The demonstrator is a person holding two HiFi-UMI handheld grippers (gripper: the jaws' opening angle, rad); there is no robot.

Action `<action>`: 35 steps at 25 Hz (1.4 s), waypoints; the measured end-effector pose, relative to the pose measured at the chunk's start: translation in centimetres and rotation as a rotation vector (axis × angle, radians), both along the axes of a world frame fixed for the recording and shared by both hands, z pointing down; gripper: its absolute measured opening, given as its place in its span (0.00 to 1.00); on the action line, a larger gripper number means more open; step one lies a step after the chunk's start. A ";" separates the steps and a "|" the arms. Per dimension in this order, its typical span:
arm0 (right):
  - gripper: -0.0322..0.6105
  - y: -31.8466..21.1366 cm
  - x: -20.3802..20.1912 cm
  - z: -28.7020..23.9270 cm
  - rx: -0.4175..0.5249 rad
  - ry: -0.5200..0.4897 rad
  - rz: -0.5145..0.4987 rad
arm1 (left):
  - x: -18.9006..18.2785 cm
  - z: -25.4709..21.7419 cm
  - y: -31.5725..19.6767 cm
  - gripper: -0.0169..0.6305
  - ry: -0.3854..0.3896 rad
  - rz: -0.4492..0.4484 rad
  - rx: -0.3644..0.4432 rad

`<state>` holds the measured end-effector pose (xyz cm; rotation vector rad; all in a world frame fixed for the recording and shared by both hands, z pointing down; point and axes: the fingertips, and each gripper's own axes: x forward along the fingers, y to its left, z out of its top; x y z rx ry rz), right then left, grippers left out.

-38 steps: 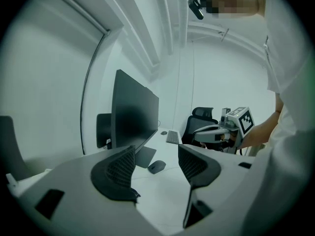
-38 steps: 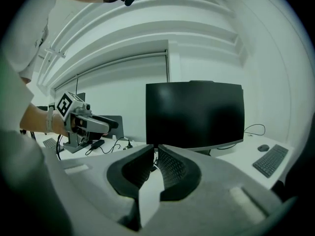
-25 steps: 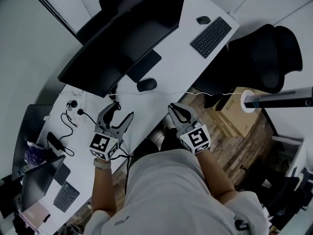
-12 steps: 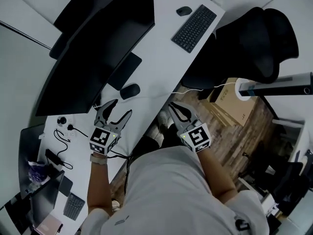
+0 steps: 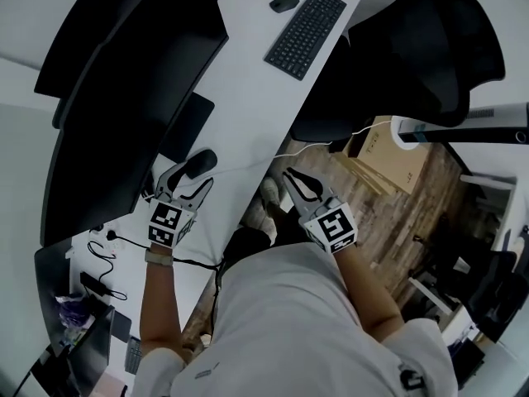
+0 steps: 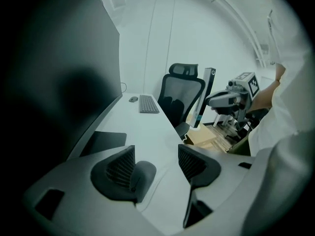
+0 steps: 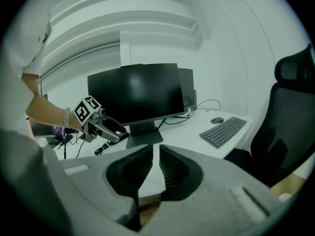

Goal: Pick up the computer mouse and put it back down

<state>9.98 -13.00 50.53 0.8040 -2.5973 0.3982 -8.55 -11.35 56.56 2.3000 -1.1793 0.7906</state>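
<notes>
A dark computer mouse lies on the white desk, just in front of the monitor's flat base. My left gripper reaches down to it with its jaws open. In the left gripper view the mouse sits between the jaws, close against the left pad, and the gripper leaves a gap on the right side. My right gripper hovers off the desk's front edge above the floor, jaws almost together with nothing between them.
A large dark monitor fills the desk's left. A keyboard and a second mouse lie at the far end. A black office chair and a cardboard box stand on the right. Cables and plugs lie near left.
My left gripper has moved forward and down to the mouse, which now lies between its open jaws. The right gripper has shifted a little, still shut.
</notes>
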 end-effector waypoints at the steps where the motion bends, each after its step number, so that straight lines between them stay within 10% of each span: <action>1: 0.09 -0.3 0.4 0.1 -0.005 0.002 0.008 | 0.0 0.6 -0.3 0.42 -0.013 0.011 -0.005; 21: 0.09 -2.3 4.9 1.8 -0.059 0.039 0.142 | -0.2 10.9 -2.5 0.48 -0.240 0.218 -0.159; 35: 0.09 -2.0 5.4 1.8 -0.053 0.048 0.156 | 0.2 13.2 -3.2 0.48 -0.261 0.279 -0.208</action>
